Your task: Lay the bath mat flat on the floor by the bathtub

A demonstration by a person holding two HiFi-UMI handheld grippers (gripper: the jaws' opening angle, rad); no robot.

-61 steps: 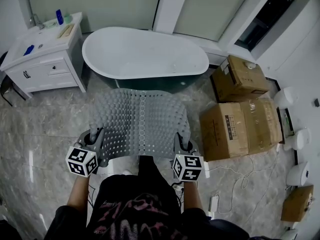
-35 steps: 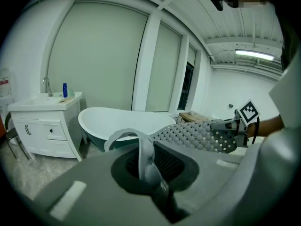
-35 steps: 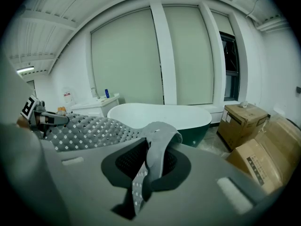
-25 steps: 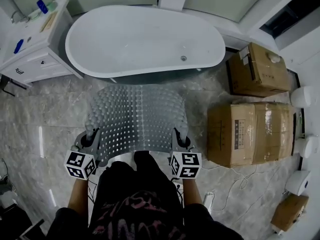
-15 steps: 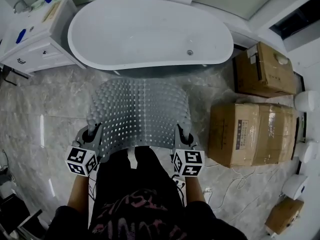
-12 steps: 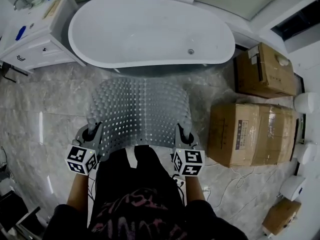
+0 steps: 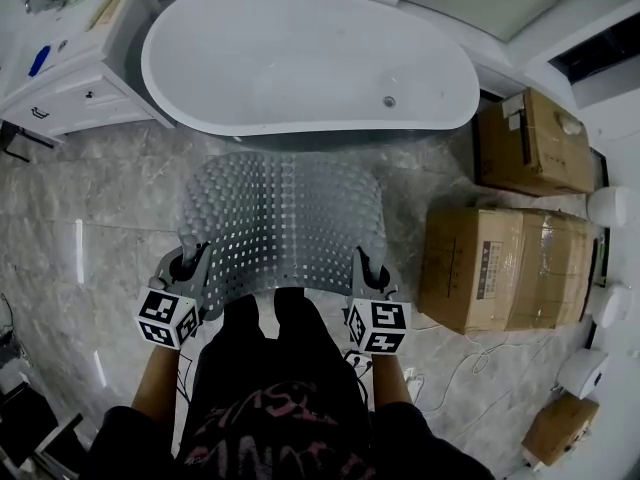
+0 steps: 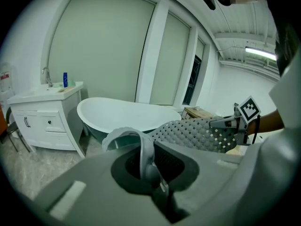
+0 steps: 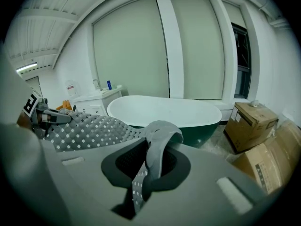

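We look down on the grey marble floor [image 7: 90, 208]. The white bathtub [image 7: 300, 58] stands along its far edge, and a white cabinet [image 7: 70, 78] fills the far left corner. A large cardboard box [image 7: 505, 268] sits by the right edge, with a smaller box [image 7: 530, 138] beyond it. The grey bath mat [image 7: 283, 218], dotted with holes, arches up in front of us, just beside the tub's near side. Its far edge droops toward the floor, and we cannot tell whether it touches. Our left hand-held gripper [image 7: 186, 264] is pinching the mat's near left corner. Our right hand-held gripper [image 7: 363, 264] is pinching the near right corner.
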